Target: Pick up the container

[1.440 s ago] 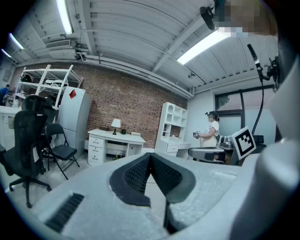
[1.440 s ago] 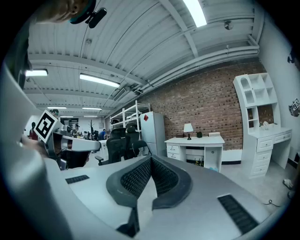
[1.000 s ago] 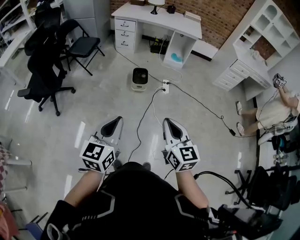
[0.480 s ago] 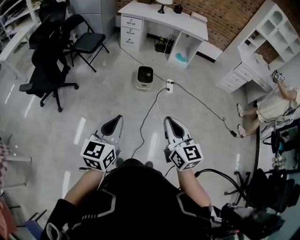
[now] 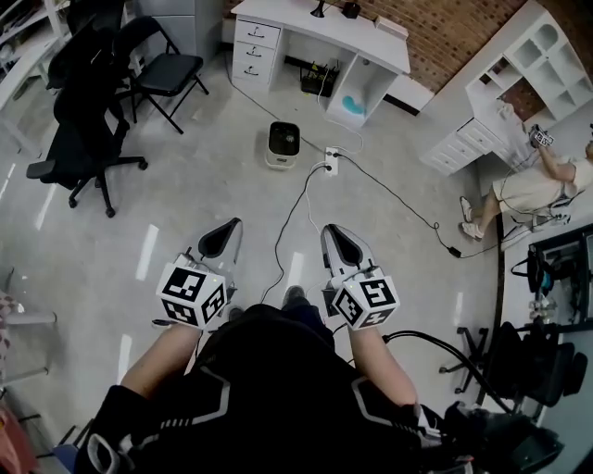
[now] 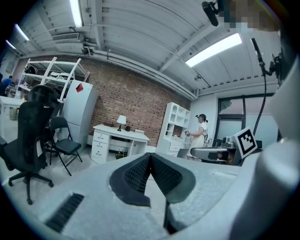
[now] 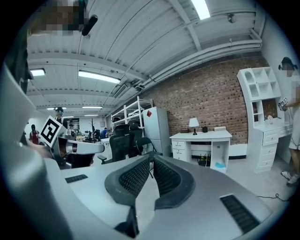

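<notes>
My left gripper (image 5: 225, 233) and right gripper (image 5: 334, 233) are held side by side in front of the person's body, above the pale floor. Both are shut with nothing between the pads. In the left gripper view the left gripper (image 6: 150, 155) has its jaws closed together, and in the right gripper view the right gripper (image 7: 151, 159) looks the same. A small white box-shaped unit with a dark top (image 5: 282, 145) stands on the floor well ahead of both grippers. I cannot tell whether it is the container.
A black cable (image 5: 296, 208) runs across the floor from a power strip (image 5: 326, 168) toward the person's feet. A white desk (image 5: 320, 28) stands ahead, black chairs (image 5: 79, 130) at left, white shelving (image 5: 519, 56) and a standing person (image 5: 528, 190) at right.
Both grippers stay shut and side by side. The view has shifted as the person walks, and a shoe now shows on the floor between the grippers.
</notes>
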A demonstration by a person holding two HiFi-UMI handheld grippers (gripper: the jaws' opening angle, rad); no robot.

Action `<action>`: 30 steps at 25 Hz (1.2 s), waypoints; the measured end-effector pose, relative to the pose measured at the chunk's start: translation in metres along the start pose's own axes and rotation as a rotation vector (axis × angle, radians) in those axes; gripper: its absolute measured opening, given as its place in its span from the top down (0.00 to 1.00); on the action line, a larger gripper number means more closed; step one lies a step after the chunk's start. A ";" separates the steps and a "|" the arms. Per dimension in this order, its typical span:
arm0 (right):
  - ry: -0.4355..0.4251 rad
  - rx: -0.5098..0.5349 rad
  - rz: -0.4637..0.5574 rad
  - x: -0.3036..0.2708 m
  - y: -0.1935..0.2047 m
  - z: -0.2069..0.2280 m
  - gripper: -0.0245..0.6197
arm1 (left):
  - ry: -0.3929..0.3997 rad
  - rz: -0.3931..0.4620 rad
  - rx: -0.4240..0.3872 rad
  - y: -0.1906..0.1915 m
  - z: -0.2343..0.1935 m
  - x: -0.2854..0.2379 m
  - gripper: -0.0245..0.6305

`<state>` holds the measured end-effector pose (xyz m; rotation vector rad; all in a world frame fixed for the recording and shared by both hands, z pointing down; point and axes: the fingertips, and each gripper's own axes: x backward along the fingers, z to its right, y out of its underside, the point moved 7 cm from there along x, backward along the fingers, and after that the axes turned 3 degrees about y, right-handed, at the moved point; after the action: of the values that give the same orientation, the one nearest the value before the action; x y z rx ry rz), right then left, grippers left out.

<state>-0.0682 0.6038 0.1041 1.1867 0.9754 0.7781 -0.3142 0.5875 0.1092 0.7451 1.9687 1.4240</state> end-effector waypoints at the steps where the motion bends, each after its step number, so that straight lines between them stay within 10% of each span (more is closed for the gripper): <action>1: 0.008 0.001 -0.008 -0.003 0.002 0.003 0.95 | 0.006 0.002 0.000 0.000 -0.001 -0.004 0.95; 13: -0.031 -0.144 -0.050 -0.083 0.015 0.082 0.95 | -0.024 -0.040 -0.015 -0.012 -0.023 -0.100 0.95; 30: -0.165 -0.019 -0.172 -0.205 0.023 0.241 0.95 | -0.124 -0.153 -0.022 -0.040 -0.045 -0.307 0.95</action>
<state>0.0723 0.3322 0.1878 1.1154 0.9178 0.5430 -0.1458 0.3243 0.1248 0.6426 1.8699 1.2761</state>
